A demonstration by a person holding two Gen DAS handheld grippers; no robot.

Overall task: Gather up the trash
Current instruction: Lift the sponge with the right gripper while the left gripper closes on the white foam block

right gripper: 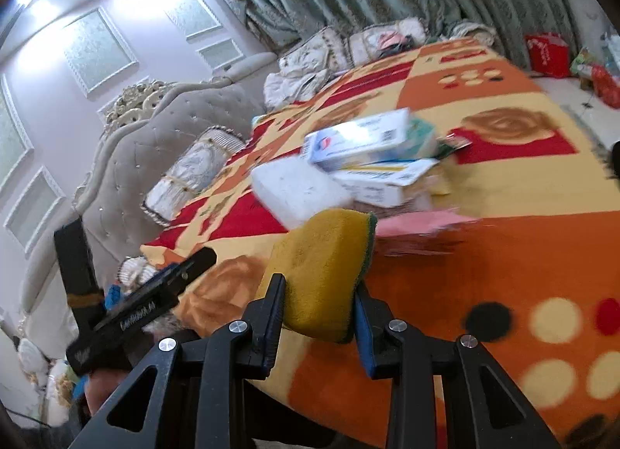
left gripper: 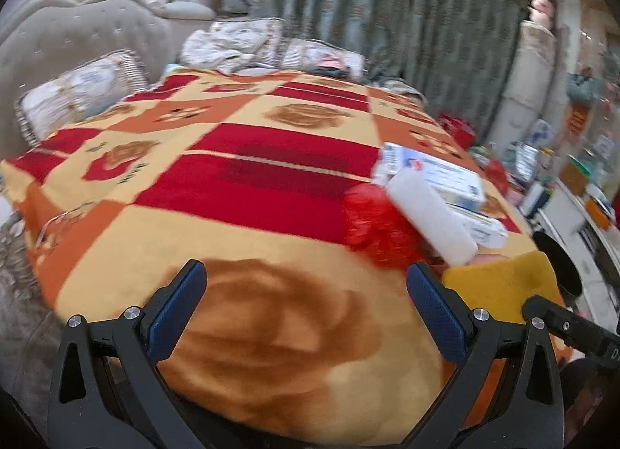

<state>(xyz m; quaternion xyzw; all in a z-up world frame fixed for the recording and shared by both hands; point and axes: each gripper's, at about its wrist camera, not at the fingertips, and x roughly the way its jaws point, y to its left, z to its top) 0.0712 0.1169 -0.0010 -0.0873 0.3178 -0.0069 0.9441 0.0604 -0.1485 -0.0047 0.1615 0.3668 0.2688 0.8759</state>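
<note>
Left gripper [left gripper: 306,286]: its fingers stand spread wide over the near edge of the bed, nothing between the blue pads; it hovers above a brown rose on the blanket [left gripper: 248,177].
Red net [left gripper: 372,224]: a crumpled red mesh piece lying on the blanket, touching the left side of the white roll; untouched.
White roll [left gripper: 432,216]: a pale cylinder lying tilted across the pile, its near end just beside the sponge.
Cardboard boxes [right gripper: 360,142]: two or three flat white and blue cartons stacked loosely, with a greenish packet behind them; they lie just beyond the roll, toward the far right of the heap.
Pink paper [right gripper: 422,224]: a thin sheet flat on the blanket, right of the sponge and under the edge of the boxes.
Sponge [right gripper: 325,270]: yellow with a thin green scouring layer on its far side, soft, dented at the sides where the pads press; it sits at the near right edge of the bed, nearest of the heap.
Right gripper [right gripper: 319,294]: fingers pinching the sponge from both sides.
Progress: early, I judge. One item is gripped but not yet taken away; net, roll, boxes and paper all remain on the bed. No bin or bag is clearly visible.
</note>
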